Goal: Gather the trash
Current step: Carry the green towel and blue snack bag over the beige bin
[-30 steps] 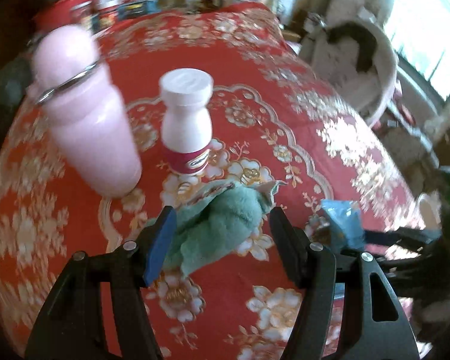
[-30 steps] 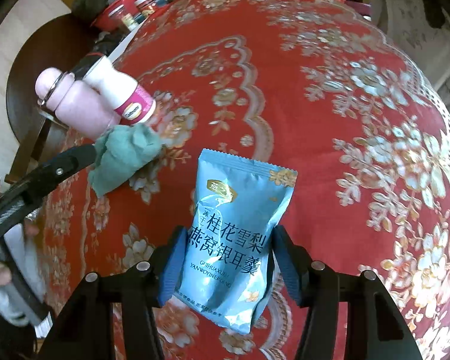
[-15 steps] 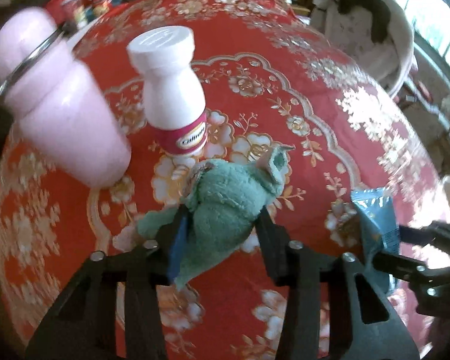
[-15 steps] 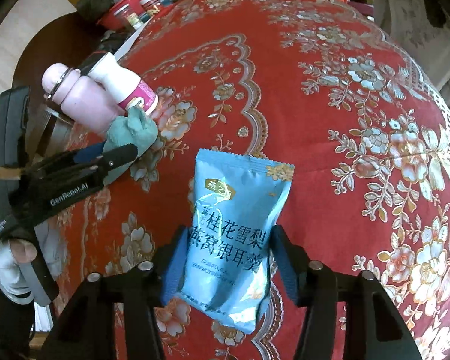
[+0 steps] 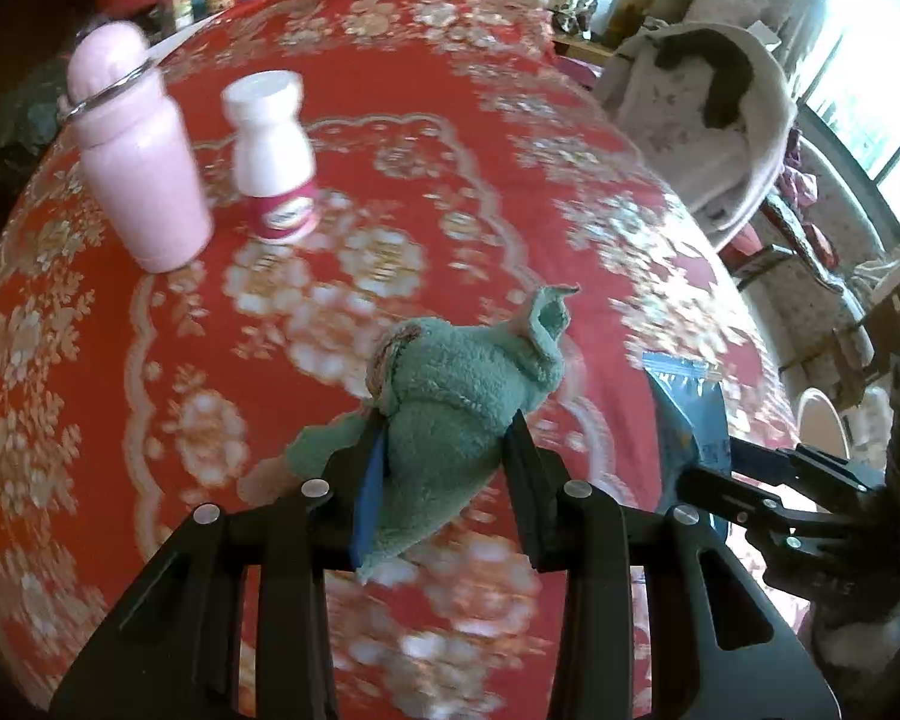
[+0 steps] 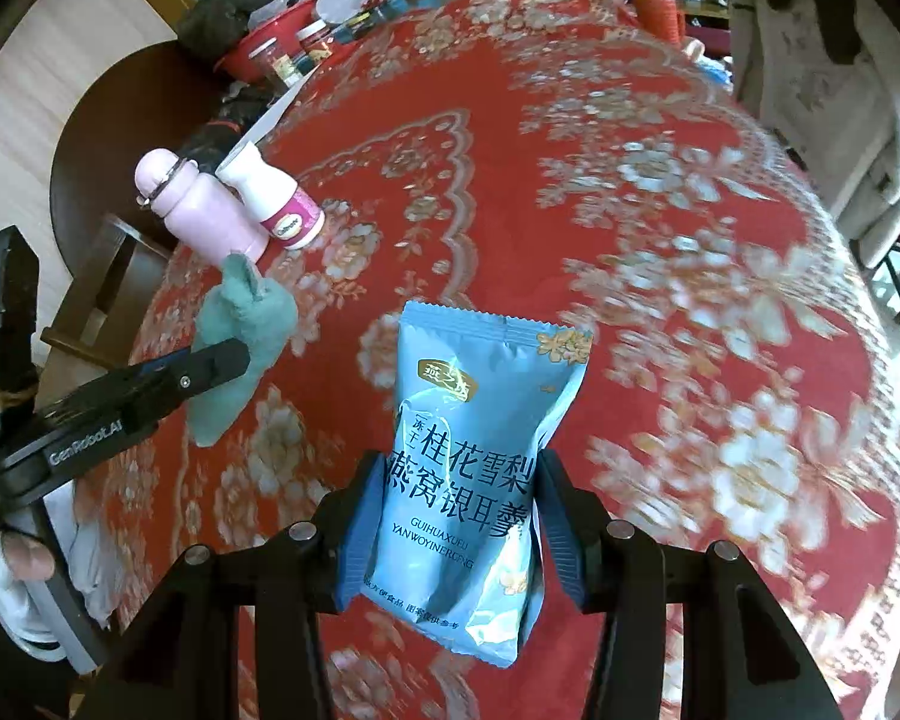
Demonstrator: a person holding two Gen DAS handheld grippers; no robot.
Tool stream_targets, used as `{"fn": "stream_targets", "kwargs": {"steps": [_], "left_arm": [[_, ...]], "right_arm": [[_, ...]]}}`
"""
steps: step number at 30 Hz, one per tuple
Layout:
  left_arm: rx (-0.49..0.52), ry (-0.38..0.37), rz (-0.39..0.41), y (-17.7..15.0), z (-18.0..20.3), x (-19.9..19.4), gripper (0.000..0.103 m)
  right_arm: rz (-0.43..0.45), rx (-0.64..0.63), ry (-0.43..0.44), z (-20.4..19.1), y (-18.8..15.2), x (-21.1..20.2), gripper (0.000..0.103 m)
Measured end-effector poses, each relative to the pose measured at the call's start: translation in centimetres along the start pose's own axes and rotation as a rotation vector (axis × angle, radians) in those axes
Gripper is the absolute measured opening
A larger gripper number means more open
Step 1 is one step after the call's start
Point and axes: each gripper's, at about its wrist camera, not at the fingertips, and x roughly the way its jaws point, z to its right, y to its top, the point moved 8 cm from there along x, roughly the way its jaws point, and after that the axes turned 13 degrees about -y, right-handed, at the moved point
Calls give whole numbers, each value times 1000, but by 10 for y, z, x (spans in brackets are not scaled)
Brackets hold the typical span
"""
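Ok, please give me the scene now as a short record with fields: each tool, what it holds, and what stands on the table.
left tool: shut on green cloth, lifted off the table
right tool: shut on blue packet
table: round, under a red flowered cloth
standing on it: pink bottle and white bottle, upright, side by side
far edge: red bowl with jars, blurred

Tablecloth (image 5: 426, 138) pattern motion-blurred in both views. Small white bottle's (image 5: 273, 156) label unreadable. Jars (image 6: 306, 45) at worktop's far edge too small to identify. Green cloth's (image 5: 450, 396) lower part hidden between left claw (image 5: 444, 474) fingers.
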Motion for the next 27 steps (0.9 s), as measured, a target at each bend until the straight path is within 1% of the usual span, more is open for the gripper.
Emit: {"fn": "stream_targets", "kwargs": {"steps": [5,6,9,14,15,21,24,27], "left_arm": [[35,-21,-5,-11,56,10,34],[52,-30,-9,-14,74,14,34],[90,-43,-9,-21,112,22,35],[137,-103,-28,-32,185,40,35],[153,-119,-35,-36,205,46,35],[217,-187,-81,-53,289,78,35],[248,-213,-100,-61,324,92,35],[268,-233,-117,-67,351,102,35]], "right_arm": [[21,23,-33,46,-17,-24,49],[23,34,-41,57,-21,-29,49],[28,78,-71,100,-35,-46,49],[31,152,-125,168,-57,-69,49],[33,173,-140,186,-62,-75,49],[31,283,-209,269,-97,-101,49],[27,332,-237,304,-113,-110,49],[26,376,-256,332,-126,-117,49]]}}
